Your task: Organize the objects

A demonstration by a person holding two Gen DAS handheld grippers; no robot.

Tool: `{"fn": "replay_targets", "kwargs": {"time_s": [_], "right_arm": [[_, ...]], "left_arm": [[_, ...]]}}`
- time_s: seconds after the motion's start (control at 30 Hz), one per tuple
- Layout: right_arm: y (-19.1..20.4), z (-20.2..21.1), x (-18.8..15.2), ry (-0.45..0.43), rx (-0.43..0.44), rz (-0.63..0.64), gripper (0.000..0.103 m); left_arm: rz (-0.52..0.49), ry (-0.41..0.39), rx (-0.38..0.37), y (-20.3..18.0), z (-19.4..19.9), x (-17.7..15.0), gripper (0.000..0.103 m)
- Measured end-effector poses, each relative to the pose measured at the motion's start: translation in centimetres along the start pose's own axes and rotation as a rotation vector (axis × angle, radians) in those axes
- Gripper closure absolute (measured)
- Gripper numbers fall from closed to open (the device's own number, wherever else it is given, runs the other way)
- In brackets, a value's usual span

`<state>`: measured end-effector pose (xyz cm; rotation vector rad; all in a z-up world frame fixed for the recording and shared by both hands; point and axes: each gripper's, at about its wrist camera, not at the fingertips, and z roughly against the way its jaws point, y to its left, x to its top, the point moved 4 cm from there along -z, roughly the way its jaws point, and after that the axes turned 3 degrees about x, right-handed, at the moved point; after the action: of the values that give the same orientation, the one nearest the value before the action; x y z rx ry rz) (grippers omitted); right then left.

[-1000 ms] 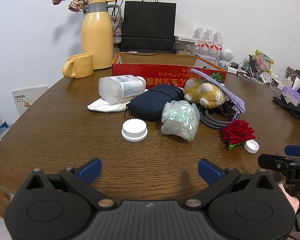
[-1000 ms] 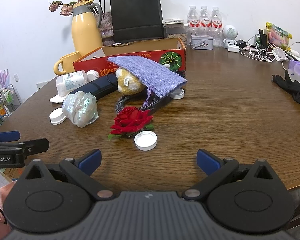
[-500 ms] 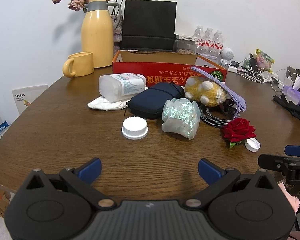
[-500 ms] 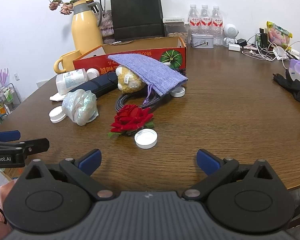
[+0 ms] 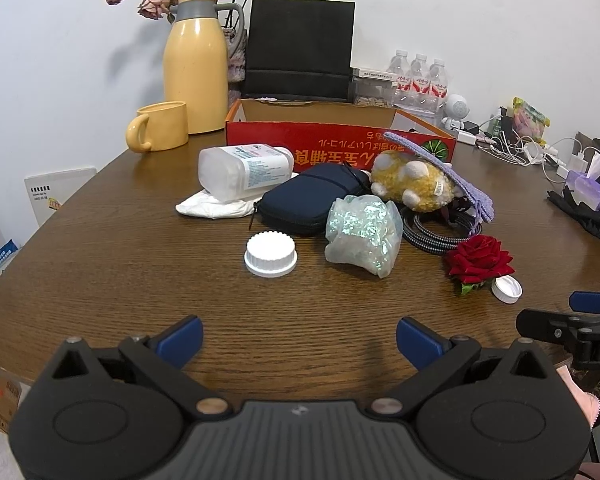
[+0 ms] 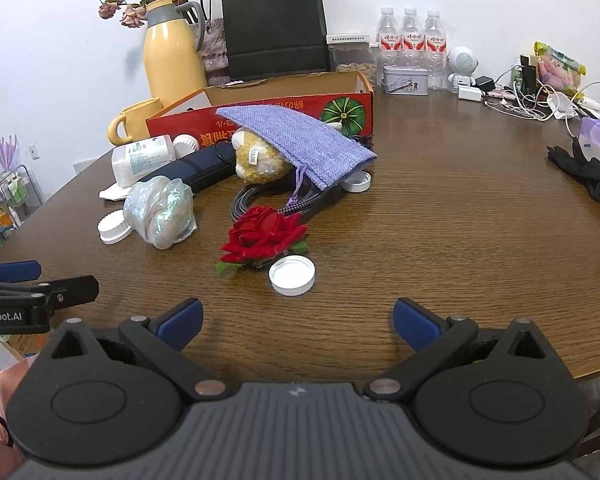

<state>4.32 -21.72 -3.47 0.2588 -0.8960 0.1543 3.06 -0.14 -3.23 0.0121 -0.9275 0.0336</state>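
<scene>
- Yellow mug [image 5: 160,126], upright at the far left of the worktop [image 5: 120,264]; contents not visible.
- Yellow thermos jug [image 5: 196,64], upright behind the mug, lid on.
- Clear plastic bottle [image 5: 244,172], lying on its side on a white cloth [image 5: 214,208], cap off; its ribbed white cap [image 5: 271,254] sits apart, nearer the camera.
- Navy zip pouch [image 5: 312,200], zipped, touching the bottle.
- Red cardboard box [image 5: 340,144], open-topped, behind the pile; its inside cannot be seen.
- Iridescent plastic bag [image 5: 364,234], crumpled, contents unclear.
- Yellow plush toy [image 5: 414,188], partly under a purple knit drawstring bag [image 6: 300,140].
- Braided cable [image 5: 428,234], coiled beneath the plush.
- Red rose [image 6: 264,236], with a small white lid [image 6: 292,275] touching it.
- Left tool [image 5: 298,338]: fingers wide apart, holding nothing.
- Right tool [image 6: 298,322]: fingers wide apart, holding nothing.
</scene>
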Motion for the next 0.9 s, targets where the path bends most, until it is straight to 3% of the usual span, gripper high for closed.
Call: {"fn": "replay_targets", "kwargs": {"time_s": [0.2, 0.33, 0.47, 0.53, 0.57, 0.6, 0.67, 0.9], "right_arm": [[0.0, -0.1, 0.0, 0.0, 0.002, 0.004, 0.0], [0.5, -0.4, 0.0, -0.027, 0.0, 0.055, 0.001], [0.4, -1.9, 0.5, -0.019, 0.004, 0.071, 0.029], [0.3, -2.6, 0.6, -0.006, 0.016, 0.071, 0.039], [0.3, -2.6, 0.6, -0.017, 0.011, 0.079, 0.044], [0.3, -2.6, 0.6, -0.023, 0.012, 0.087, 0.059], [0.2, -2.6, 0.7, -0.035, 0.025, 0.094, 0.074], [-0.6, -2.5, 0.9, -0.056, 0.038, 0.077, 0.074]], "left_arm": [[0.0, 0.002, 0.001, 0.0, -0.1, 0.1, 0.0], [0.009, -0.014, 0.053, 0.7, -1.0, 0.7, 0.0], [0.024, -0.015, 0.076, 1.5, -2.6, 1.7, 0.013], [0.03, -0.012, 0.071, 1.9, -3.3, 2.2, 0.024], [0.03, -0.012, 0.07, 2.1, -3.7, 2.4, 0.026], [0.027, -0.015, 0.077, 2.2, -3.9, 2.6, 0.026], [0.016, -0.025, 0.101, 2.2, -4.2, 2.9, 0.026], [0.003, -0.026, 0.111, 2.1, -5.3, 3.5, 0.026]]}}
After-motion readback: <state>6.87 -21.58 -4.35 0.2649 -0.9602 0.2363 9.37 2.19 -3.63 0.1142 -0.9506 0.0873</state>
